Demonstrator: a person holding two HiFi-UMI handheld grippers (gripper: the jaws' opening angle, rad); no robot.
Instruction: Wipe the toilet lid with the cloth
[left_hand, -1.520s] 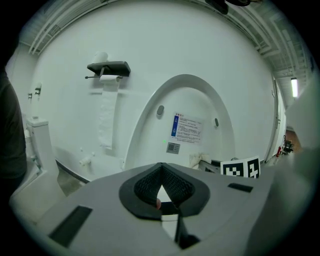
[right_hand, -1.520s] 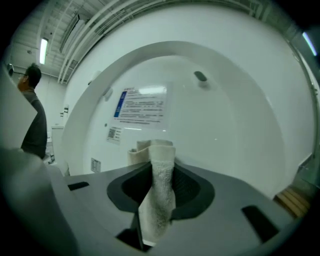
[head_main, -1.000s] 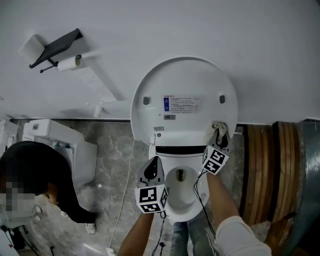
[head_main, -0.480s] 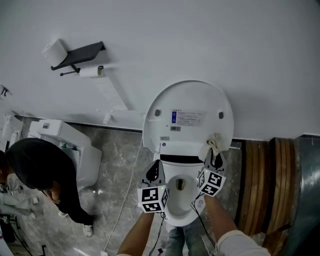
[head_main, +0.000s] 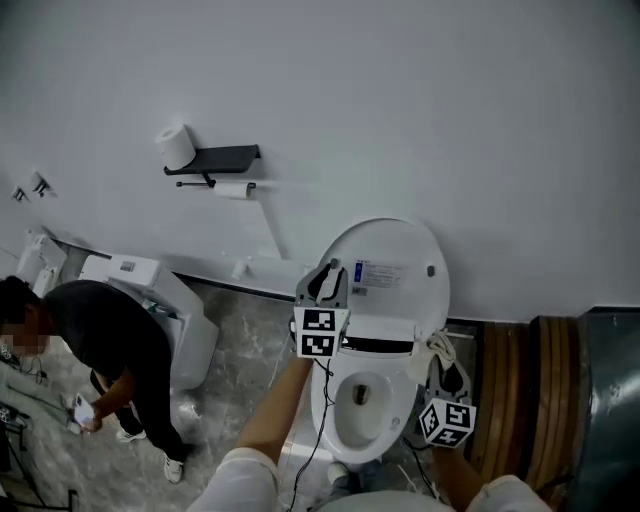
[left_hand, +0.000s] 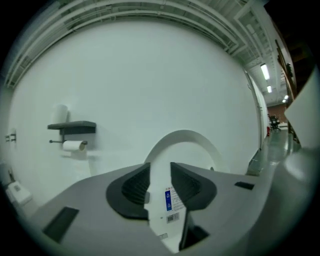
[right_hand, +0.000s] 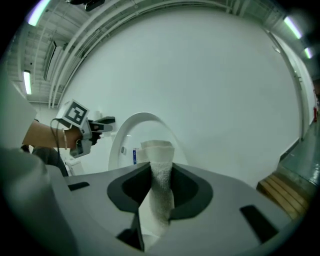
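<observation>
Right gripper view: the right gripper (right_hand: 161, 172) pinches a nubby white cloth (right_hand: 159, 150). The left gripper (left_hand: 160, 172), jaws just opened narrowly, is empty beside the smooth oval lid (head_main: 410, 255).

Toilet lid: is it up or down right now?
Up. The toilet lid stands raised before the wall, its labelled underside facing the room, and the bowl below is uncovered.

I've got open bare wall (head_main: 450, 120) above the raised toilet lid (head_main: 395, 275) and to its left. The paper-roll shelf (head_main: 222, 157) juts out far left, and wooden slats (head_main: 505, 390) crowd the near right.
</observation>
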